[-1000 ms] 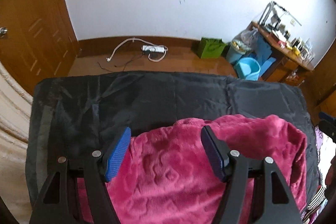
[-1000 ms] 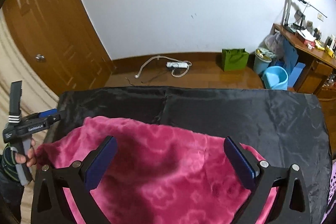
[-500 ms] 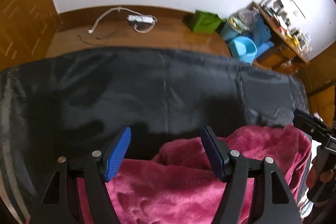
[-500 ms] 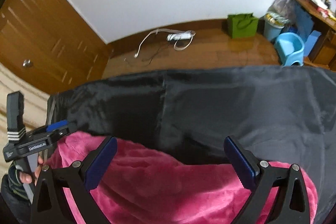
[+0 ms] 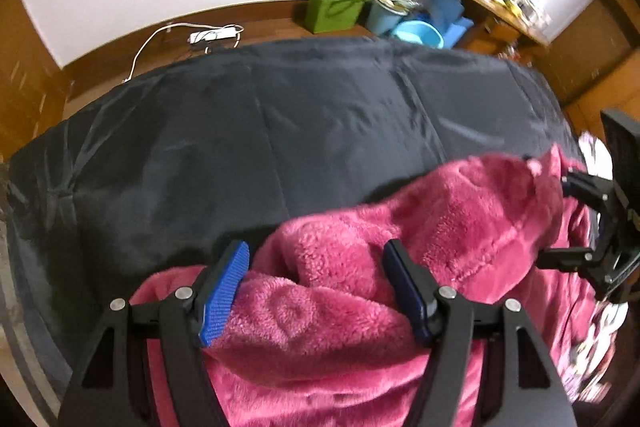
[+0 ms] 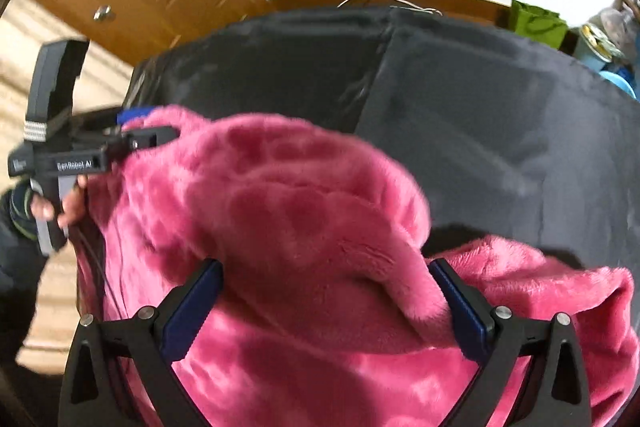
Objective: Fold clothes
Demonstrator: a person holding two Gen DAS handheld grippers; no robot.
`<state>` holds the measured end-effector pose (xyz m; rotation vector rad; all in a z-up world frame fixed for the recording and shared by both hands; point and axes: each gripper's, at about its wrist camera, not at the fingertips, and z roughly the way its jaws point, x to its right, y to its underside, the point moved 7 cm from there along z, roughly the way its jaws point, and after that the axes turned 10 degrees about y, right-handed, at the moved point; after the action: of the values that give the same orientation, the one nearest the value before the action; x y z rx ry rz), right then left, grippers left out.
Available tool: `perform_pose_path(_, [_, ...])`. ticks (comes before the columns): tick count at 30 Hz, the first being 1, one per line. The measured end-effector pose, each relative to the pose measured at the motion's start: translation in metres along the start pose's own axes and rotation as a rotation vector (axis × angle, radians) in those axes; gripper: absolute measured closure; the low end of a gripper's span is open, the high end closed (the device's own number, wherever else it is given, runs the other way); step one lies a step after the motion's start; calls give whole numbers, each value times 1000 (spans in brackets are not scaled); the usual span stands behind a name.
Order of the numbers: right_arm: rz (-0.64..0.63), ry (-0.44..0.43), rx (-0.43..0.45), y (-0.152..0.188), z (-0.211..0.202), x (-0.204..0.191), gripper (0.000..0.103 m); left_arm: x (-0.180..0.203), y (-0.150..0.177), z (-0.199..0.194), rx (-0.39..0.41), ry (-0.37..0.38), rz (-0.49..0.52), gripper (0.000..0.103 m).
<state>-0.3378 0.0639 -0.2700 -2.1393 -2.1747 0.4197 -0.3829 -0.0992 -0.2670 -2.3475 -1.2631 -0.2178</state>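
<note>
Both pairs of tongs have come down toward the pink fleece garment [image 5: 320, 315] since the earlier frames, and the far white wall now fills less of each view. The garment has also changed shape: it lay spread a second ago and is now bunched, with a thick fold rising between the fingers.

In the left wrist view, the left tongs [image 5: 316, 291] stand fairly wide, with a rolled ridge of fleece filling the gap; the blue pad on the left sits against the cloth, but whether the pads press it cannot be told. In the right wrist view, the right tongs [image 6: 328, 311] stand wide as well, a big hump of fleece lying between the dark blue pads and touching both; a real grip cannot be told there either.

The garment lies at the near edge of the black sheet [image 5: 240, 131] that covers the tabletop, reaching from the left tongs across to the right tongs, and leaving the far part of the sheet bare.

A hand [image 6: 60, 207] holds the left tool's grey handle at the garment's left end.

Beyond the far edge lie a wooden floor, a white power strip [image 5: 212, 35], a green bag [image 5: 334, 11] and a blue basin [image 5: 416, 34].
</note>
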Motion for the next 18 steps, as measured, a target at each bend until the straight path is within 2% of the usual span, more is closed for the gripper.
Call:
perform_pose_path(4, [27,-17,-8,17,5,-1,0,13,22,7,-13,-39,70,30])
perform_pose_path(13, [13,-27,-15,41,0,-5,0,32,61,0,75,-105,180,30])
perform_pose_path(18, [174,-143,31,21,-18,9,0,26,66,2,96,-84,149,30])
